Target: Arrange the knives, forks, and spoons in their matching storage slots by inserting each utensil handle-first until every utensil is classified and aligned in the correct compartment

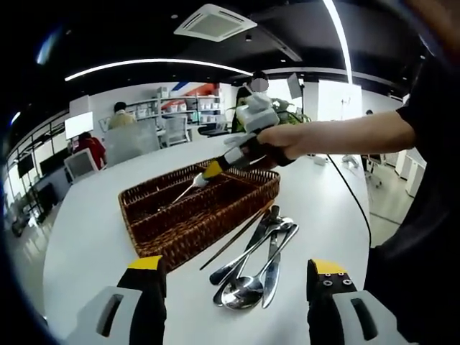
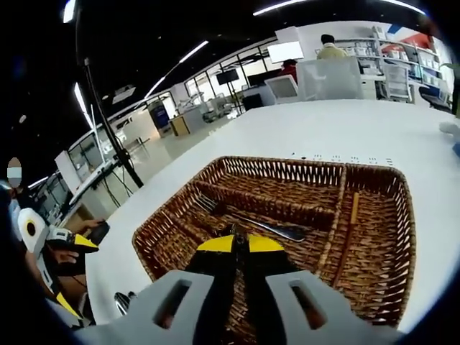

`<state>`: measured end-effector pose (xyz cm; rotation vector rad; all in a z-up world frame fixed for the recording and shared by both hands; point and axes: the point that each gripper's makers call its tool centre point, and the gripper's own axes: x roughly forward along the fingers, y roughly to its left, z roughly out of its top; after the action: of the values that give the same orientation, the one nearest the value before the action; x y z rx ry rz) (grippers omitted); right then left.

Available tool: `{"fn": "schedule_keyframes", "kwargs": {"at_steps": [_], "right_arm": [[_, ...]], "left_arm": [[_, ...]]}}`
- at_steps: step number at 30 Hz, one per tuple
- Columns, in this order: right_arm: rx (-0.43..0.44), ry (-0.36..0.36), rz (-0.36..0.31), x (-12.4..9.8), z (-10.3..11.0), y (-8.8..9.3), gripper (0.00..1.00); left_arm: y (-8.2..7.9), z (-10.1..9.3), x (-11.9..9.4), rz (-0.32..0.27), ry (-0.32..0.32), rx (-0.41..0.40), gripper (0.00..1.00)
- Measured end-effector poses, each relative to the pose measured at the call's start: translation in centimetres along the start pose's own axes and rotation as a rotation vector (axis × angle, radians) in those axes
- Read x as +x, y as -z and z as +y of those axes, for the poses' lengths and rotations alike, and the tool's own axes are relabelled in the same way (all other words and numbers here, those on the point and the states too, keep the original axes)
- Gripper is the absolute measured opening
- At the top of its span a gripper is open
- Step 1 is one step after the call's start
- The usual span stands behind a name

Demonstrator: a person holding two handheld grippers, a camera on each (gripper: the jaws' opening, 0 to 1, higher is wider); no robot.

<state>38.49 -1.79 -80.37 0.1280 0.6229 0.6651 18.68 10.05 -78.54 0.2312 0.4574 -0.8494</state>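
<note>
Open-plan office. Black ceiling with long strip lights [image 1: 154, 63] and a ceiling air-conditioning unit [image 1: 214, 21]. White round table [image 2: 338, 129] in foreground. Shelving [image 1: 188, 111] along the white rear wall; desks with monitors [image 2: 284, 52]; seated people beyond.

The left gripper [image 1: 237, 284], black with yellow-tipped jaws, stands with its jaws wide apart, nothing between them. The right gripper [image 1: 203, 175] reaches in from the right of the left gripper view, held in a bare hand [image 1: 277, 146] on an outstretched forearm (short dark sleeve above). In its own view the right gripper's [image 2: 240, 243] yellow tips are pressed together.
</note>
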Motion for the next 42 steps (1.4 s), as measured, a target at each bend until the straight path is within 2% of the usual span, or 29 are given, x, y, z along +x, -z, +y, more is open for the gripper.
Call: {"fn": "schedule_keyframes", "kwargs": {"at_steps": [5, 8, 11, 17, 23, 35, 42], "right_arm": [[-0.044, 0.043, 0.039, 0.2, -0.9, 0.3, 0.07], [-0.109, 0.085, 0.07, 0.1, -1.6, 0.6, 0.08], [-0.095, 0.085, 0.073, 0.3, -1.8, 0.8, 0.09], [-0.113, 0.137, 0.091, 0.2, -2.9, 1.2, 0.13], [-0.181, 0.174, 0.117, -0.3, -3.9, 1.6, 0.11], [-0.195, 0.167, 0.072, -2.0, -3.4, 1.0, 0.1], [-0.219, 0.141, 0.052, -2.6, -2.1, 0.8, 0.15]], "left_arm": [[0.1, 0.0, 0.0, 0.004, -0.002, -0.001, 0.83], [0.1, -0.1, 0.1, 0.005, 0.003, 0.0, 0.83], [0.2, -0.2, 0.1, 0.009, 0.004, 0.002, 0.82], [0.4, 0.0, 0.0, 0.012, 0.001, 0.001, 0.82], [0.4, 0.2, -0.2, 0.011, -0.003, 0.0, 0.83], [-0.6, 0.6, -0.3, -0.005, -0.009, 0.008, 0.83], [-1.8, 1.4, -0.5, -0.039, -0.015, -0.005, 0.85]]}}
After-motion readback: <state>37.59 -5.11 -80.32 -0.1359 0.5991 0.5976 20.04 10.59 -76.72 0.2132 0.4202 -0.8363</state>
